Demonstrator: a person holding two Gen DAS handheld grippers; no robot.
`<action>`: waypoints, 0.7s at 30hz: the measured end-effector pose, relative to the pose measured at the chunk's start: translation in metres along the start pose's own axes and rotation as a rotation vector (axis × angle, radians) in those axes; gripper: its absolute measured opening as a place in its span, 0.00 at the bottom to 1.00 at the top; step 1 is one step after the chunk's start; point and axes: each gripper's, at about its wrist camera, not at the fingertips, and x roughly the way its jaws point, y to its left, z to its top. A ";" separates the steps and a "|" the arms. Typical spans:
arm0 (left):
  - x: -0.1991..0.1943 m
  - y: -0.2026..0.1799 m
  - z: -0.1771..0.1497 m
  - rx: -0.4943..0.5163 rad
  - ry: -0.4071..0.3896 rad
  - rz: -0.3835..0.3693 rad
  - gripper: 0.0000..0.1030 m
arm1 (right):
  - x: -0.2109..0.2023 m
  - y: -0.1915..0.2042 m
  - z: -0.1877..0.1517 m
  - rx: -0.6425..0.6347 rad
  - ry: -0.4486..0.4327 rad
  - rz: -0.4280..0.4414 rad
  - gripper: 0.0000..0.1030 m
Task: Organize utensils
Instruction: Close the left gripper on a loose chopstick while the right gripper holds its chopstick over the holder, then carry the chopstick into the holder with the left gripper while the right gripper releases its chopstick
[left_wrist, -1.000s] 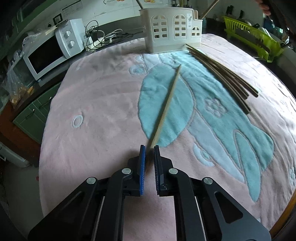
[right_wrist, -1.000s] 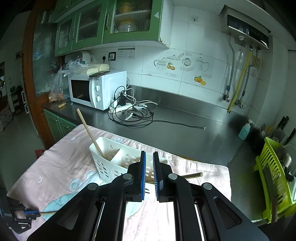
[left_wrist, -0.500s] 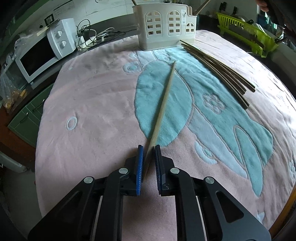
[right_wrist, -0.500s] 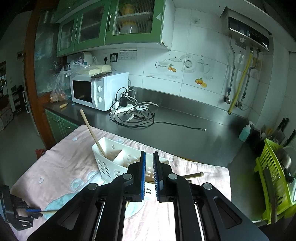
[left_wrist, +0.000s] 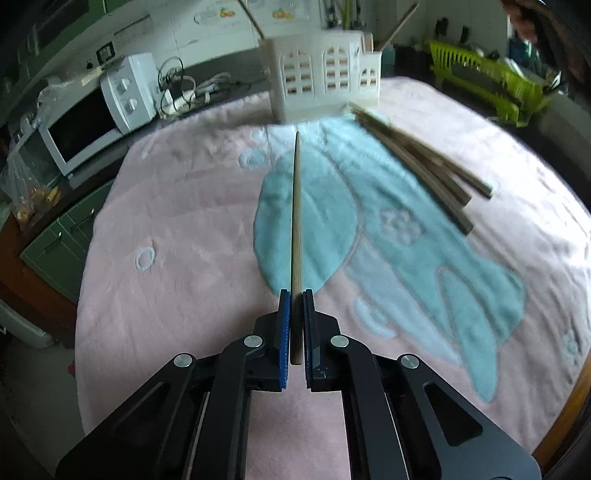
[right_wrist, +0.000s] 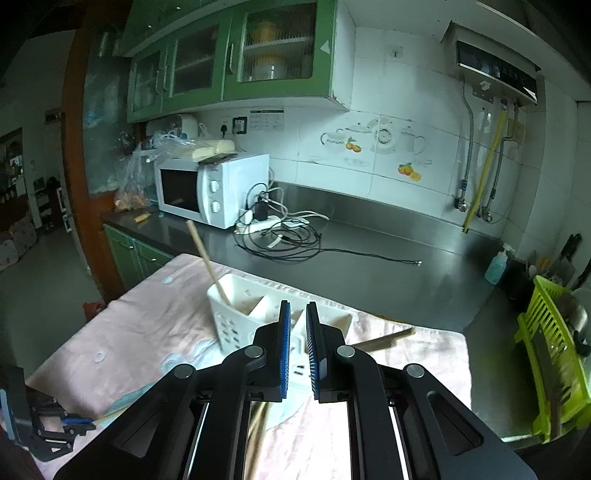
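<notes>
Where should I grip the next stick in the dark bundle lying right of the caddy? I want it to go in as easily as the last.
Judging by pose, take a stick of the dark bundle at its near end, which fans apart from the others. Come from above, jaws across the stick; the far ends crowd against the white caddy.

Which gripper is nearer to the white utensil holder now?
Right. The right gripper hovers just before the utensil holder; the left gripper, gripping a chopstick, is across the mat.

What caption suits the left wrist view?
Left gripper shut on a chopstick aimed at the white caddy.
</notes>
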 end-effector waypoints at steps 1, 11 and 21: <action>-0.003 -0.001 0.002 -0.004 -0.012 0.002 0.05 | -0.002 0.002 -0.004 0.003 0.000 0.013 0.09; -0.028 -0.018 0.039 0.039 -0.070 -0.016 0.05 | -0.017 0.034 -0.040 -0.016 0.011 0.111 0.09; -0.046 -0.023 0.072 0.070 -0.108 0.008 0.05 | -0.019 0.023 -0.050 0.014 0.016 0.103 0.09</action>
